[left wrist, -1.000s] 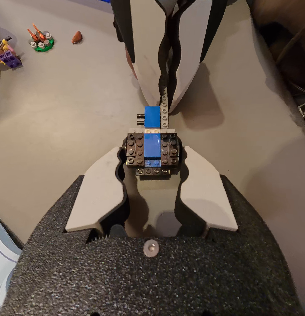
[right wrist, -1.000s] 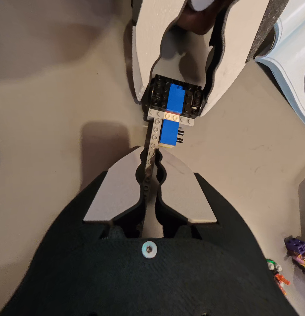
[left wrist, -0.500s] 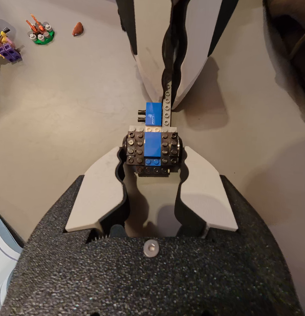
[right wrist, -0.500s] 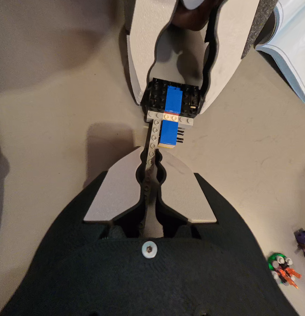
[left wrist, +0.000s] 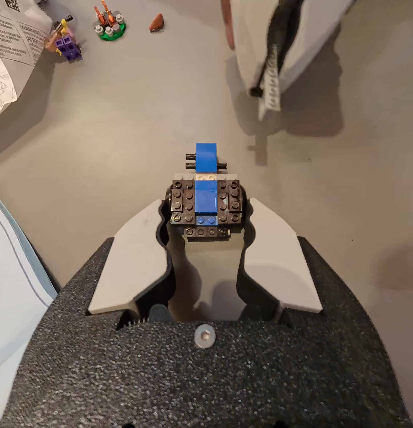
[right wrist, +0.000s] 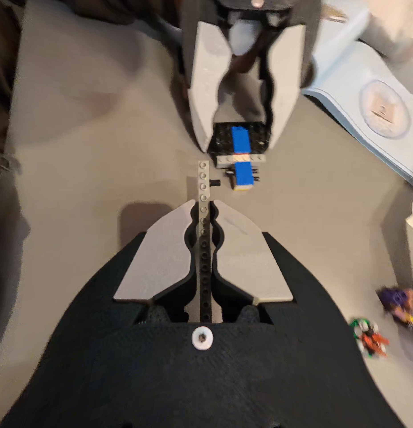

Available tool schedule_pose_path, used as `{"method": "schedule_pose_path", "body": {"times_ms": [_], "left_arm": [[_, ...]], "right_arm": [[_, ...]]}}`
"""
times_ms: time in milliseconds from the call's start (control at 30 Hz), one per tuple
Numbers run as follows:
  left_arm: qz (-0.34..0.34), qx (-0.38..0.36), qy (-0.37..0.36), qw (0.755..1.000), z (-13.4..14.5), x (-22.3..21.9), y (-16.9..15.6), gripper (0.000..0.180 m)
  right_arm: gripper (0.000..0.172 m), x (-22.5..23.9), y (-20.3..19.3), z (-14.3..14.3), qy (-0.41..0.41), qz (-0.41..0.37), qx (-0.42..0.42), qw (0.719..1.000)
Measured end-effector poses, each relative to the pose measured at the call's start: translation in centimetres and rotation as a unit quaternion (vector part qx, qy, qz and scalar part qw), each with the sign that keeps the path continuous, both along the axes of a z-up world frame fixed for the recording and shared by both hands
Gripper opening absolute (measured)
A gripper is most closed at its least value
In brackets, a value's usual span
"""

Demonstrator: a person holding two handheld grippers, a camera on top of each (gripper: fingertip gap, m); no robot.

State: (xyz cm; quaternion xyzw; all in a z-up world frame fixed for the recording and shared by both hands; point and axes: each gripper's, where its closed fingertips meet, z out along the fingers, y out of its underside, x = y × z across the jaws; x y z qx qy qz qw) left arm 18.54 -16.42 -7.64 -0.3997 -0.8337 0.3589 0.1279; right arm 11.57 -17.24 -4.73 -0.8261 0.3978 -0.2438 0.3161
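My left gripper (left wrist: 206, 202) is shut on a small brick model (left wrist: 206, 199) of black studded plates with a blue strip down the middle, and holds it just over the table. Both fingertips (left wrist: 160, 205) press its black sides. My right gripper (right wrist: 204, 202) is shut on a long grey studded strip (right wrist: 202, 183) with a black pin on its side. The strip stands apart from the model (right wrist: 241, 143), a little to its left. In the left wrist view the right gripper (left wrist: 273, 53) is blurred at the top right, with the strip (left wrist: 270, 92) sticking out of it.
A purple brick figure (left wrist: 66, 46), a green round plate with orange pieces (left wrist: 109, 25) and a brown piece (left wrist: 157, 23) lie at the far left. A printed paper sheet (left wrist: 11, 34) is beside them. A light blue booklet (right wrist: 363, 115) lies behind the model. My right fingertips sit around 8 centimetres from my left ones.
The grey strip was joined to the model; now it has come off in my right gripper, which has drawn back and away to the side. The left gripper keeps its hold on the model.
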Motion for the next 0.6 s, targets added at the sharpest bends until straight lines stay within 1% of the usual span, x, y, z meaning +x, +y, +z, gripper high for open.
{"method": "schedule_pose_path", "body": {"times_ms": [67,133,233,300,400,433,500,567,600], "left_arm": [[-0.006,0.000,0.000,1.000,0.0,-0.2,0.3,0.063],[-0.008,0.001,0.008,1.000,0.2,-0.4,0.4,0.063],[-0.001,0.002,0.054,0.999,1.2,-0.8,0.3,0.063],[0.004,0.002,0.086,0.996,2.0,-0.9,0.3,0.063],[0.011,0.011,0.127,0.992,2.8,-1.0,0.2,0.063],[0.013,0.015,0.139,0.990,3.0,-1.1,0.2,0.063],[0.018,0.020,0.160,0.987,3.4,-1.1,0.2,0.063],[0.019,0.020,0.178,0.984,3.8,-1.2,0.1,0.063],[0.021,0.020,0.185,0.982,3.9,-1.2,0.1,0.063]], "right_arm": [[0.008,-0.7,-1.9,0.3,-0.006,-0.049,-0.014,0.999],[0.008,-1.8,-4.2,1.3,-0.023,-0.107,-0.029,0.994],[0.008,-4.7,-7.5,4.1,-0.050,-0.188,-0.048,0.980],[0.008,-7.3,-10.3,6.3,-0.064,-0.248,-0.080,0.963],[0.008,-12.1,-15.6,8.8,-0.067,-0.352,-0.133,0.924],[0.008,-13.8,-17.4,9.0,-0.057,-0.387,-0.144,0.909],[0.009,-16.9,-20.6,8.2,-0.019,-0.450,-0.158,0.879],[0.024,-18.7,-22.4,7.1,0.010,-0.488,-0.165,0.857],[0.029,-18.9,-22.6,6.9,0.015,-0.492,-0.165,0.855]]}}
